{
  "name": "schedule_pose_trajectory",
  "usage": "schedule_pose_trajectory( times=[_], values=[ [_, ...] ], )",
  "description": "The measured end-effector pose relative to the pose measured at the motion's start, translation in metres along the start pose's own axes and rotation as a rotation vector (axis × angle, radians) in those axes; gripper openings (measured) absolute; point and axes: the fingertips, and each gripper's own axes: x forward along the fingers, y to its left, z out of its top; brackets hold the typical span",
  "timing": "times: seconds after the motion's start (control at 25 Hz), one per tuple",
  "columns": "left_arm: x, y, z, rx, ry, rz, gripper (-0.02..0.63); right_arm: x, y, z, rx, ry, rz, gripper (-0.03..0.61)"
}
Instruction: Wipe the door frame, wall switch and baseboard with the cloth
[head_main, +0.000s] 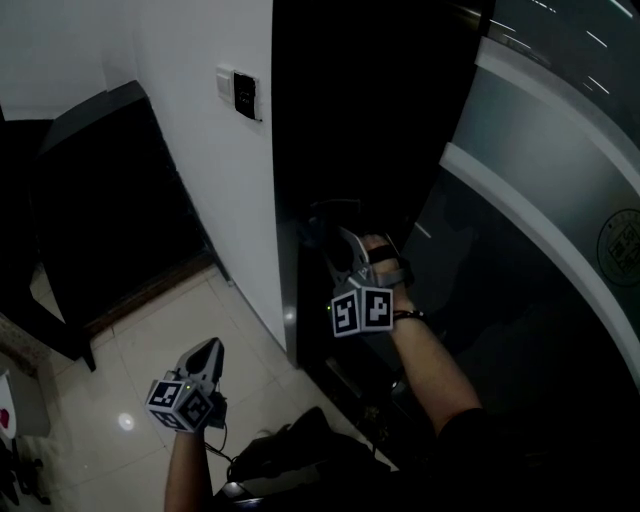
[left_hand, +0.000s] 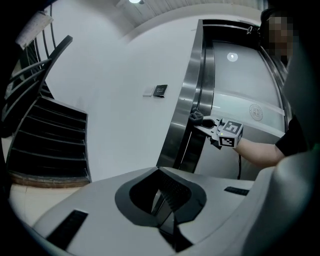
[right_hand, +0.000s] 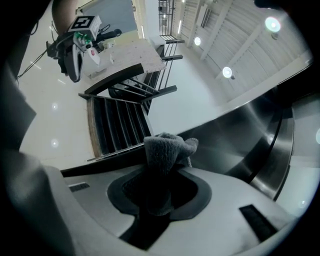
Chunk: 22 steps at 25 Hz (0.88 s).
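Observation:
My right gripper (head_main: 328, 228) is shut on a grey cloth (right_hand: 167, 147), which it presses against the steel door frame (left_hand: 186, 117) at about mid height. In the left gripper view the cloth (left_hand: 196, 116) shows bunched at the jaw tips, touching the frame's inner edge. A wall switch (head_main: 243, 95) sits on the white wall left of the frame, well above the gripper. My left gripper (head_main: 207, 350) hangs low over the tiled floor, shut with nothing in it, apart from the wall and frame.
A dark slatted panel (head_main: 110, 200) stands against the wall at the left. A black bag (head_main: 290, 450) lies on the floor by my feet. Right of the frame runs a glass door with a pale band (head_main: 560, 210).

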Motion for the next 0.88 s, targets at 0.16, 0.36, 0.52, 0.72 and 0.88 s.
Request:
schedule_pose_trajectory(
  times=[0.16,0.36,0.52,0.72,0.88],
  values=[
    [0.003,0.001,0.000,0.003,0.008,0.002,-0.008,0.000,0.019,-0.006,0.011,0.001,0.018,0.098],
    [0.004,0.002,-0.006,-0.007,0.023,0.015,-0.008,0.000,0.027,-0.007,0.021,-0.008,0.017,0.098],
    [0.005,0.001,-0.012,0.000,0.036,0.008,-0.009,0.000,0.046,-0.012,-0.002,-0.013,0.034,0.098],
    [0.012,0.002,-0.015,-0.019,0.044,0.022,-0.008,0.003,0.071,-0.024,-0.003,-0.008,0.073,0.098],
    [0.013,-0.003,-0.020,-0.017,0.063,0.015,-0.008,0.002,0.096,-0.030,0.002,0.001,0.090,0.098]
  ],
)
